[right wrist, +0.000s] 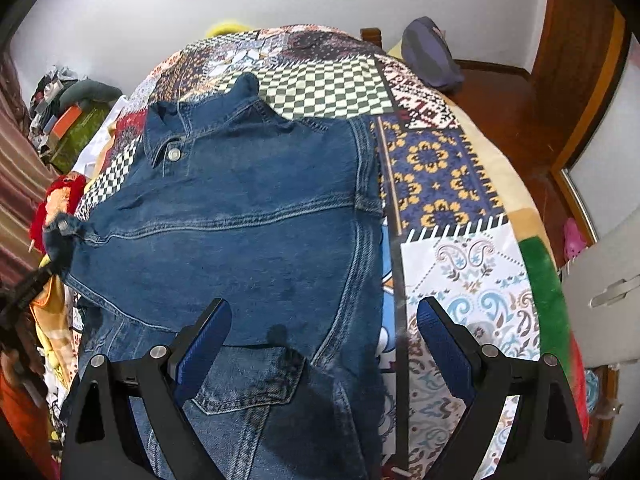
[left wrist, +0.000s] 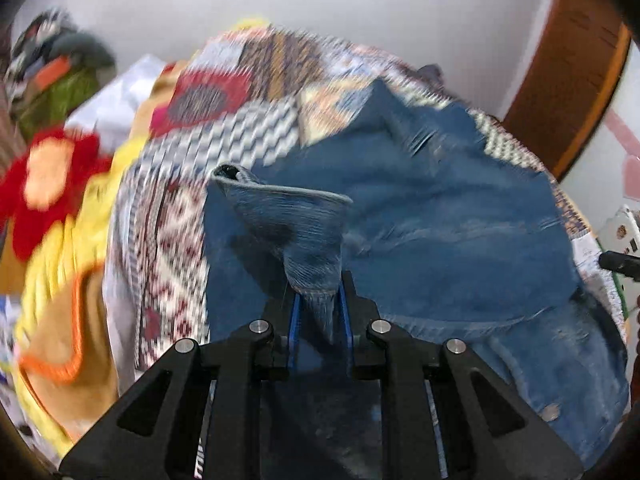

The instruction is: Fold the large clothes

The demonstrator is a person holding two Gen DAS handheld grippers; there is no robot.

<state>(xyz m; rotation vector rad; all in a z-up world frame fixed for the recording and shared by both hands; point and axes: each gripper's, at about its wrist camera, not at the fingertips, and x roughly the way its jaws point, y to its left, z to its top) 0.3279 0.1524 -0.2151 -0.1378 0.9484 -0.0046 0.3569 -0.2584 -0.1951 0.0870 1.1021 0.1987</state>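
Pinched between the 2 blue pads of the left gripper (left wrist: 318,312), a bunched cuff of the denim jacket (right wrist: 248,216) stood up in a cone, so those jaws were pressed together on cloth. That view was blurred, but the sleeve ran back from the pinch to the jacket's body. Over the lower hem, the right gripper (right wrist: 324,344) hovered with its jaws spread wide, holding nothing; whether its pads touched the denim could not be told. Beyond them the jacket lay spread back-up on the patchwork bedspread (right wrist: 440,168), collar (right wrist: 176,120) at the far end, 1 sleeve drawn off to the left. Denim this thick would likely handle heavy and fairly stiff, holding a crease rather than draping, and not slippery. Seams, cuffs and the hem corners looked like the surest places to grip.
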